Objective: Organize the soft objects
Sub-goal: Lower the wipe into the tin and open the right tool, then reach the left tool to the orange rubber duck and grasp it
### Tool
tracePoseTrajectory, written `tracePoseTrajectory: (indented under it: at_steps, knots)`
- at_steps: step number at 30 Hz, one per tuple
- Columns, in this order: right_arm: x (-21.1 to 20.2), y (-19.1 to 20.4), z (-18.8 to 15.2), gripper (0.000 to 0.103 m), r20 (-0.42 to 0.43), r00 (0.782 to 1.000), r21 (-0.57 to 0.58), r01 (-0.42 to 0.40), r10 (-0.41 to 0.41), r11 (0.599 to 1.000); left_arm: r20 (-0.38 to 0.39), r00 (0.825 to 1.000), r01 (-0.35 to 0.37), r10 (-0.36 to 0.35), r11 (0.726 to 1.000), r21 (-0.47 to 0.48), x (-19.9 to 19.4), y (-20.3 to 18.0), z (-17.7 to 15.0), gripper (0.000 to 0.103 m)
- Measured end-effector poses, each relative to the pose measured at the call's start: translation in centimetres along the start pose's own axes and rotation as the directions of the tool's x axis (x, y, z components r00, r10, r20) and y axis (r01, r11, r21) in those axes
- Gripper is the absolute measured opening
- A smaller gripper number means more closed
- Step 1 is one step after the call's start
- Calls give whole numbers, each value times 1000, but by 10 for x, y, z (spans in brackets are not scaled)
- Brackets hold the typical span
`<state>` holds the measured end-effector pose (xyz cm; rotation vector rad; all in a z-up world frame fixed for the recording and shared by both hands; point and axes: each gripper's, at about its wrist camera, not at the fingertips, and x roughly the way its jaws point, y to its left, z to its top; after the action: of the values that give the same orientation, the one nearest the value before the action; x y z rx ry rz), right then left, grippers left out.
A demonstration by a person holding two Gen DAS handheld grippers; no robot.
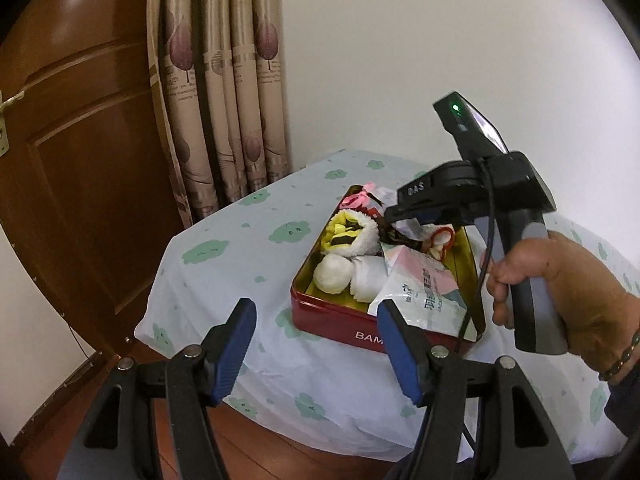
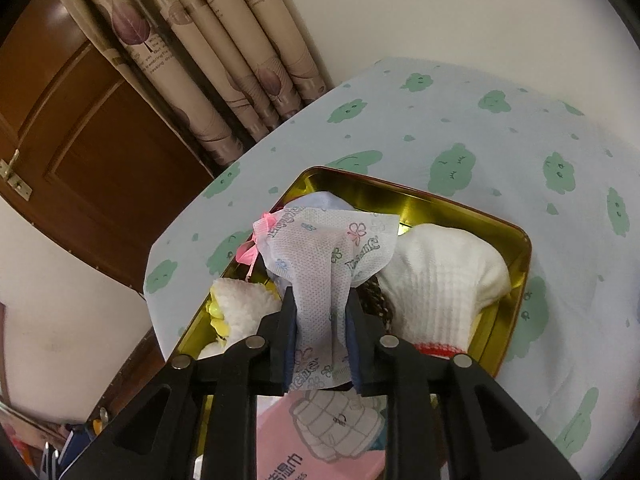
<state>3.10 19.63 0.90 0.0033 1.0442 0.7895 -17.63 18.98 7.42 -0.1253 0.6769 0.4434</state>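
Observation:
A red tin (image 1: 332, 316) with a gold inside (image 2: 440, 196) lies on the bed and holds soft items. Among them are a yellow-and-white fluffy piece (image 1: 352, 232), a white rolled sock (image 1: 332, 274), a white knit glove (image 2: 440, 280) with a red cuff, and a pink wipes pack (image 1: 424, 280). My right gripper (image 2: 320, 300) hangs over the tin's far half, and a white flower-print packet (image 2: 320, 248) sits pinched between its pads. It also shows in the left wrist view as the right gripper (image 1: 390, 216). My left gripper (image 1: 316, 312) hovers open in front of the tin with nothing in it.
The bed (image 1: 224, 280) has a pale sheet with green clouds, and its corner points at a brown wooden door (image 1: 80, 160) and beige curtains (image 1: 224, 100). Wood floor (image 1: 280, 448) shows below. A person's hand (image 1: 560, 280) holds the right gripper's handle, from which a black cable hangs.

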Motion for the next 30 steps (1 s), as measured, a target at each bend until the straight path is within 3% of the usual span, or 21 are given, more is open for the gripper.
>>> tracePoseTrajectory:
  at_steps: [6, 12, 19, 21, 23, 27, 29, 30]
  knots:
    - [-2, 0, -2, 60, 10, 1000, 16, -4, 4, 1000, -4, 1000, -4, 4, 1000, 2, 1, 0, 0, 64]
    - [-27, 4, -12, 67, 65, 997, 0, -33, 33, 999, -10, 1000, -15, 15, 1000, 18, 3, -3, -1, 64]
    - [-105, -26, -59, 83, 240, 970, 32, -33, 24, 999, -14, 1000, -26, 27, 998, 49, 3, -8, -4, 65]
    - [-126, -45, -84, 83, 270, 962, 53, 28, -41, 998, -15, 999, -28, 29, 998, 56, 3, -10, -5, 64]
    - [-145, -69, -114, 84, 294, 943, 73, 140, -156, 987, -19, 999, -27, 29, 998, 63, 4, -12, -6, 64]
    - [-178, -133, -179, 88, 279, 860, 137, 405, -427, 904, -5, 999, -45, 45, 995, 93, 2, -20, -8, 65]
    - [-192, -169, -206, 88, 234, 830, 187, 472, -506, 862, 7, 999, -44, 43, 993, 109, 0, -24, -9, 64]
    - [-202, -193, -221, 88, 207, 805, 222, 514, -555, 828, 13, 999, -39, 38, 992, 117, -1, -27, -10, 65]
